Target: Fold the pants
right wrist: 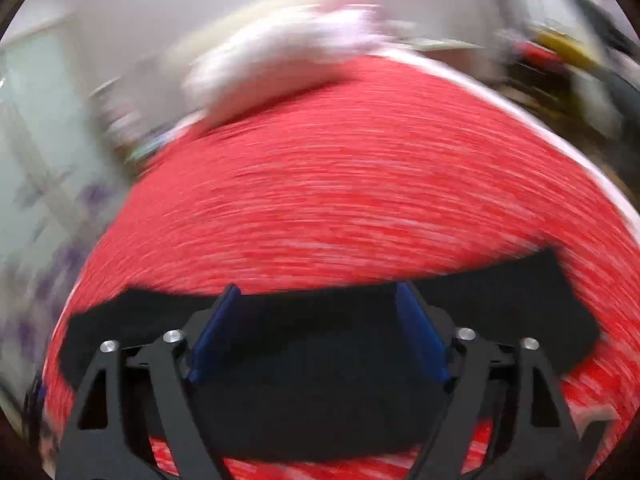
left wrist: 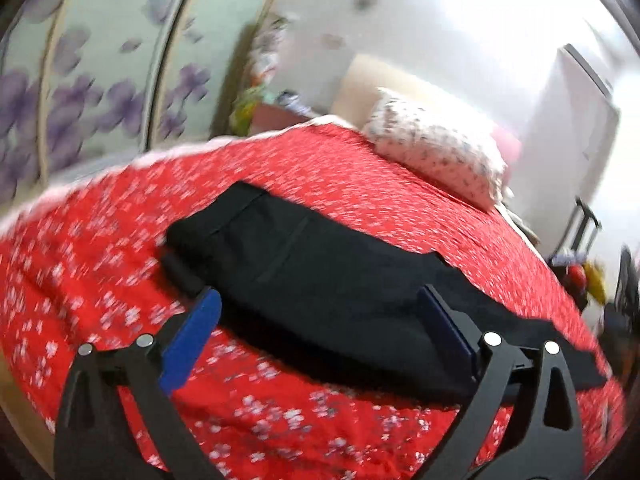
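The black pants (left wrist: 320, 280) are found laid flat on the red flowered bedspread (left wrist: 360, 176), with a pillow (left wrist: 436, 148) at upper right of the left wrist view. In that view the long axis runs from centre left down to lower right, one end at upper left. The left gripper (left wrist: 316, 312) is held just above the near edge, jaws wide apart, nothing between them. In the right wrist view, heavily blurred, the pants (right wrist: 320, 380) are seen as a band across the lower frame, directly ahead of the right gripper (right wrist: 316, 292), whose jaws are likewise spread and empty. Both grippers are judged about equally near; contact with the cloth cannot be confirmed.
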Demonstrator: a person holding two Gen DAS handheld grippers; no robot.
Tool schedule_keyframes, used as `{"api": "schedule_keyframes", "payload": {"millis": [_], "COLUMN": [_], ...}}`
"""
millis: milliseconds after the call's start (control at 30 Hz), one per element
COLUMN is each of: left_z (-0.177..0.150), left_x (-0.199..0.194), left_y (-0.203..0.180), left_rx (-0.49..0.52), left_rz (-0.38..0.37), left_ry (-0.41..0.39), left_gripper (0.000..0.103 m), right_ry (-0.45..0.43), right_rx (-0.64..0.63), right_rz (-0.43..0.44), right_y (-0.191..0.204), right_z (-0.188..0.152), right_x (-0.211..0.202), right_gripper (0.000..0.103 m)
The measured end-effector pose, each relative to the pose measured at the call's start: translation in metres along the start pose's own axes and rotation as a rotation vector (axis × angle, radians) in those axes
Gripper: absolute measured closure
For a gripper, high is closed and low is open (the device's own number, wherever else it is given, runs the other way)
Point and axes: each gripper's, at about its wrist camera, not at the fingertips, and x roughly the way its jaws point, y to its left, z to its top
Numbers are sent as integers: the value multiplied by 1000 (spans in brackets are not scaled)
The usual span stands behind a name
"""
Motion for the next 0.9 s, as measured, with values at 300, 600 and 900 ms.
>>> {"api": "schedule_keyframes", "payload": {"millis": [300,600,900], "left_z": [-20,-18,-20], "left_x": [17,38,36], "left_y": [-33,-9,-5], "left_rx": [153,29,-16], "left_rz": [-85,-58,-99], "left_ry": [-36,57,69], "left_gripper": [2,2,2], "right_ry": [284,378,398], "right_rx": [-480,-582,-626], "right_rz": [332,314,308], "right_y": [230,265,273], "right_z": [-13,-40,-55], "right_x": [156,216,228], "right_gripper": [46,46,99]}}
